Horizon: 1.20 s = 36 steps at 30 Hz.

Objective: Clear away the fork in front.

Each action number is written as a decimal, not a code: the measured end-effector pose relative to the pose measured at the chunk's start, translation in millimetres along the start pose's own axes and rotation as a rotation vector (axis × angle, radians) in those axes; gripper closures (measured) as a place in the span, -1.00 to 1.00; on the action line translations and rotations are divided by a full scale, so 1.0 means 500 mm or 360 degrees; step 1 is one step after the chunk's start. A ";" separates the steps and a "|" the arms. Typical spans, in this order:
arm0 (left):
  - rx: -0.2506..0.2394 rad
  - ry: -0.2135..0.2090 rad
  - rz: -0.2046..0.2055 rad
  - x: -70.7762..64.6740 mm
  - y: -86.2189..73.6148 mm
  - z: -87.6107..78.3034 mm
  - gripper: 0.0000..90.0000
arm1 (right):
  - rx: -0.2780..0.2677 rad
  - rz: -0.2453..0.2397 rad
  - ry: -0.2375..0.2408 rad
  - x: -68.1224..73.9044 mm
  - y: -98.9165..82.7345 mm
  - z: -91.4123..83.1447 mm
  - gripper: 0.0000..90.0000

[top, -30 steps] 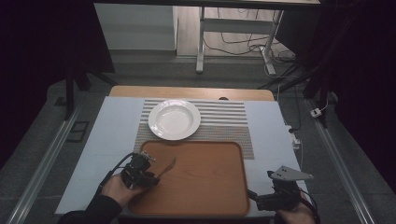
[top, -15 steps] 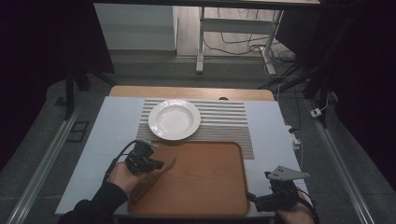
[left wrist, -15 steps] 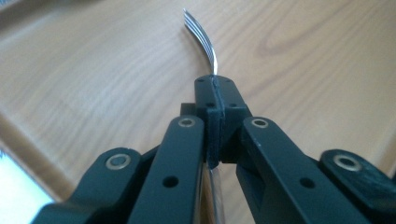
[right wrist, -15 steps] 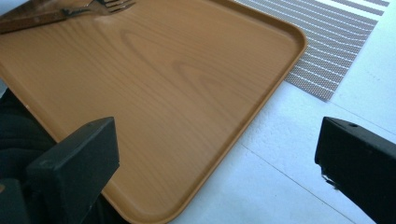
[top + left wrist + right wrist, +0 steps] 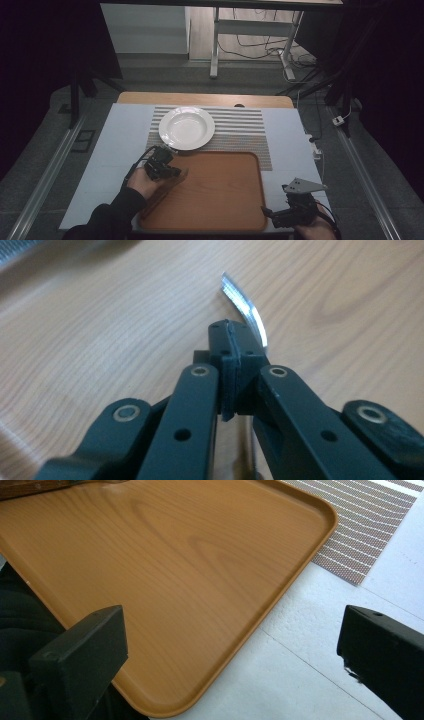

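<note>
My left gripper (image 5: 169, 171) is over the left part of the wooden tray (image 5: 225, 192), just in front of the white plate (image 5: 186, 128). Its jaws are shut (image 5: 230, 335) on the metal blade of a knife (image 5: 249, 315), whose serrated tip curves out beyond the pads. A brown wooden knife handle (image 5: 25, 487) lies at the tray's far side in the right gripper view. My right gripper (image 5: 274, 215) sits at the tray's front right corner, open (image 5: 235, 645) with nothing between its jaws.
The plate rests on a striped placemat (image 5: 240, 131) behind the tray, all on a white table cover (image 5: 110, 160). The table's front right edge is close to my right gripper. Desk legs and cables (image 5: 250, 50) lie on the floor beyond.
My left hand has moved away from the person and slightly right, toward the plate, carrying the knife along the tray's left side. The right gripper has stayed put.
</note>
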<state>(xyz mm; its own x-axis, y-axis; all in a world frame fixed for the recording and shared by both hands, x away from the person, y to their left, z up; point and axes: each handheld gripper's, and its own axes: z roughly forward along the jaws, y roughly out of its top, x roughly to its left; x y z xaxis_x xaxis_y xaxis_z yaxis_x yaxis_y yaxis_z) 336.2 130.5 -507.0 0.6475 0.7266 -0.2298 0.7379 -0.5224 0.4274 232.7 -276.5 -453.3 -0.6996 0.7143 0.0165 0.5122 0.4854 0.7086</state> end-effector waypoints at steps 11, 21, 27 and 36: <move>0.0013 -0.0168 0.0145 -0.070 0.008 0.007 0.98 | 0.0004 -0.0004 -0.0005 0.001 0.000 0.001 -1.00; 0.0025 -0.0230 0.0274 -0.115 0.006 0.016 0.98 | 0.0007 -0.0008 -0.0007 0.000 0.000 0.001 -1.00; 0.0095 -0.0177 0.0309 -0.127 0.003 0.044 0.98 | 0.0004 -0.0006 -0.0009 0.001 0.000 0.000 -1.00; 0.0057 -0.0048 0.0204 -0.081 0.000 0.030 0.98 | 0.0004 -0.0006 -0.0006 0.001 0.000 0.000 -1.00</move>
<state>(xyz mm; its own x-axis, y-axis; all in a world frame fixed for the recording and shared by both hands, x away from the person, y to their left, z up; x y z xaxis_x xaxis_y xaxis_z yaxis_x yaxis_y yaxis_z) 312.7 94.4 -510.7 0.7418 0.6396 -0.2018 0.6549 -0.6260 0.4233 232.4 -276.1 -453.4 -0.6996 0.7144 0.0110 0.5109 0.4894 0.7067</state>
